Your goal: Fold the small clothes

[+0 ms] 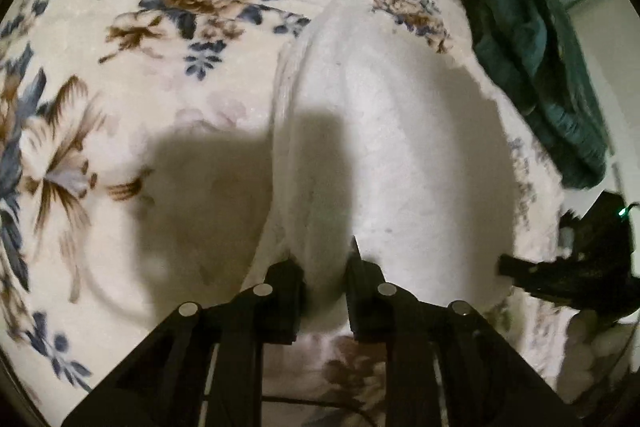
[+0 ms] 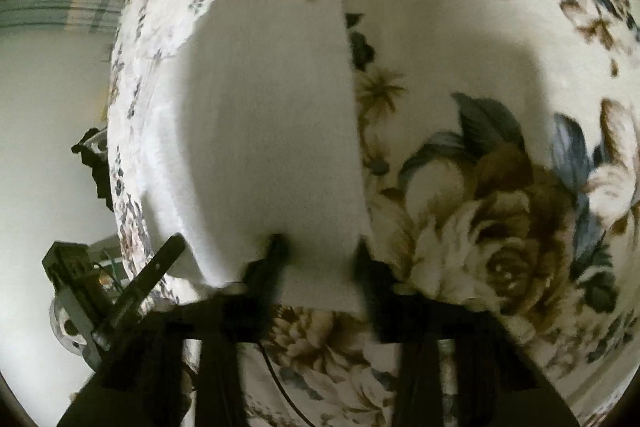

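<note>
Surroundings: a floral blanket (image 1: 168, 39) covers the whole work surface, plush, cream ground with brown and blue-grey blooms. One dark green cloth (image 1: 532, 67) lies bunched at the blanket's far right edge in the left view, well apart from the work. Beyond the edge, a pale floor (image 2: 48, 99) and a striped band along the wall. Two grippers cast blocky shadows on the blanket; nothing else lies between them and the garment.

Task item: one white cloth (image 1: 384, 147), soft, fleecy, long and narrow, lying flat on the blanket near its edge. A layered seam runs along its left side in the left view; a small dent shows near its far end in the right view (image 2: 276, 115).

Left gripper (image 1: 326, 291): black, jaws narrow, pinching the near hem of the cloth, fabric bulging between the pads.

Right gripper (image 2: 320, 267): black, blurred; jaws drawn in on the cloth's near edge, cloth between the fingers (image 2: 272, 259). The left gripper shows at the lower left of this view
</note>
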A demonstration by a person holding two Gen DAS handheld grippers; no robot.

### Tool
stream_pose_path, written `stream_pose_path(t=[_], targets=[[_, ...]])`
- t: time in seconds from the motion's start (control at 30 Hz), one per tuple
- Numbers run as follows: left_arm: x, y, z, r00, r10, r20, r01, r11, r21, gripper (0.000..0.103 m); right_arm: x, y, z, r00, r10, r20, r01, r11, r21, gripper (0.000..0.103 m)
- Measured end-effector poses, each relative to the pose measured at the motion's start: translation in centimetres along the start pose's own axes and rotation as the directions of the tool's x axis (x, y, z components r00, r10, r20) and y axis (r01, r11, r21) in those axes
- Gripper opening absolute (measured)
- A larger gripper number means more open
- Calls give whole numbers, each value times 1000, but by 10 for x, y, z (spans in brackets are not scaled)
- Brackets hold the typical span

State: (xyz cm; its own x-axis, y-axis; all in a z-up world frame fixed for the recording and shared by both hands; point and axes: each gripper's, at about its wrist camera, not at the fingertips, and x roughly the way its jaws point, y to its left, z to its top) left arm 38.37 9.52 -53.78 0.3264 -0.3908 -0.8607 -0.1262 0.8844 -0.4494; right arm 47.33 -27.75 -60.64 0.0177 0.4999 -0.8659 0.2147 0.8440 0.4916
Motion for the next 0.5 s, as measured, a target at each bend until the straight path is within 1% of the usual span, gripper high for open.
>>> stream_pose_path(t=[0.07,0.1,0.13,0.2,0.23,0.3,0.37,0.4,0.43,0.47,0.5], targets=[[-13,2,-2,999,-34,28,35,998,-46,13,-7,1,-1,1000,-20,25,20,1000,3,10],[-18,5,-4,998,-54,33,56,996,-68,13,-11,2,-1,999,-36,39,36,999,0,9],[-21,9,-5,998,-59,32,61,995,-82,13,-13,3,-2,997,-63,52,63,998,-13,8],[-16,15,-10,1000,-25,4,25,996,-83,13,-11,2,0,995,-93,39,94,995,-28,7],[-13,17,-12,1000,-14,-13,13,996,-85,12,-7,4,1,992,-123,25,124,991,-42,7],[-14,15,-11,999,-21,-26,18,996,-83,13,-4,12,2,986,-166,15,167,984,-69,8],[-21,5,-6,999,1,-47,-4,998,-55,19,-3,21,4,977,-214,16,215,970,-112,10],[-26,3,-4,999,15,-47,-17,999,-46,25,-3,24,4,972,-236,16,236,963,-131,11],[-31,-1,0,999,26,-41,-27,999,-36,39,-3,28,5,967,-255,17,255,955,-150,14],[-38,-5,5,999,19,-27,-20,1000,-24,47,-4,32,6,957,-288,21,288,942,-172,24],[-43,-7,9,1000,17,-13,-17,1000,-14,49,-7,38,7,945,-324,37,325,925,-196,32]])
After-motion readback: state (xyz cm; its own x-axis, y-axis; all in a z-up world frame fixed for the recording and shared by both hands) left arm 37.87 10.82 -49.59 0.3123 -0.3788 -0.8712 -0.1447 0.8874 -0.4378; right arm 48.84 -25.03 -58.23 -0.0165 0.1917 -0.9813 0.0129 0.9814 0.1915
